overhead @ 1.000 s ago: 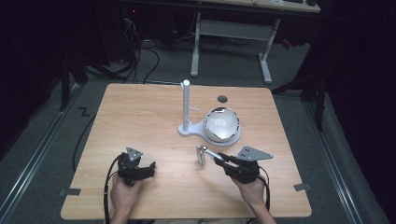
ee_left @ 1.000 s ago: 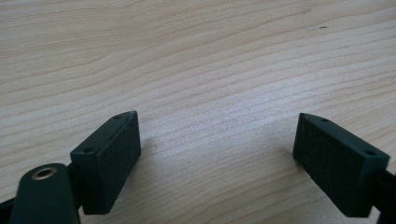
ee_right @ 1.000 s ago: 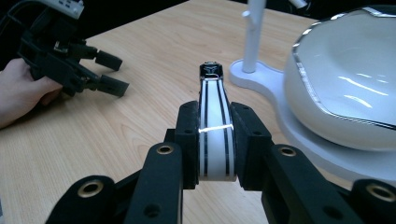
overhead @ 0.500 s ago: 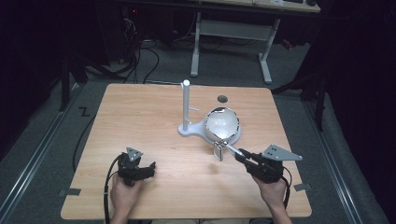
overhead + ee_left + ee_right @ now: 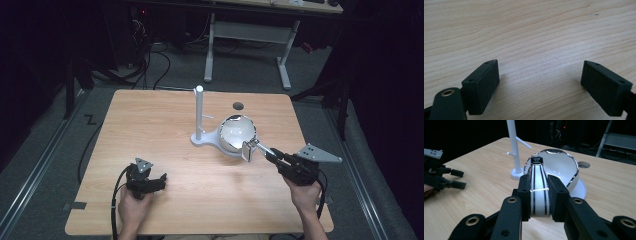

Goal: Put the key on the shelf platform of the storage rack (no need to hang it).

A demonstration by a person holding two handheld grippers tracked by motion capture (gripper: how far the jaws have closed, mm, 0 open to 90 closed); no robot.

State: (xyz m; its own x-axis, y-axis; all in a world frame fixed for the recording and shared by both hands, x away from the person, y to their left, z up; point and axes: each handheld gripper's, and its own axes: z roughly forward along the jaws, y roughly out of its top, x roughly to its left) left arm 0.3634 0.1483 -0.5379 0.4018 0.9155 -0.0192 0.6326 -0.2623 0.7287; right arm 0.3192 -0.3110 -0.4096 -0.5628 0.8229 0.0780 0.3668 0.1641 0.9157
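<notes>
pale wood grain covers the light wooden table (image 5: 165,120), which carries every item here. near its middle stands a white plastic cup stand (image 5: 199,115), a slim upright post with short side pegs on a round base; this stand is the landmark for all places below.

just to the right of the stand, touching the edge of its base in the high view, sits a glossy white bowl-like cup with a silver rim (image 5: 238,132), tipped so its opening faces the person's side. beyond the stand and to its right, a small round dark hole (image 5: 238,105) marks the table top.

the right gripper (image 5: 257,149) is right of the stand and nearer the person, just in front of the cup. its black jaws are clamped on a white curved handle piece with thin black stripes (image 5: 538,190), which is raised off the table and reaches up to the cup's rim; whether it joins the cup i cannot tell.

the left gripper (image 5: 159,182) rests low on the table, well to the left of the stand and close to the person's edge. its jaws stand wide apart with bare wood between them, gripping nothing.
</notes>
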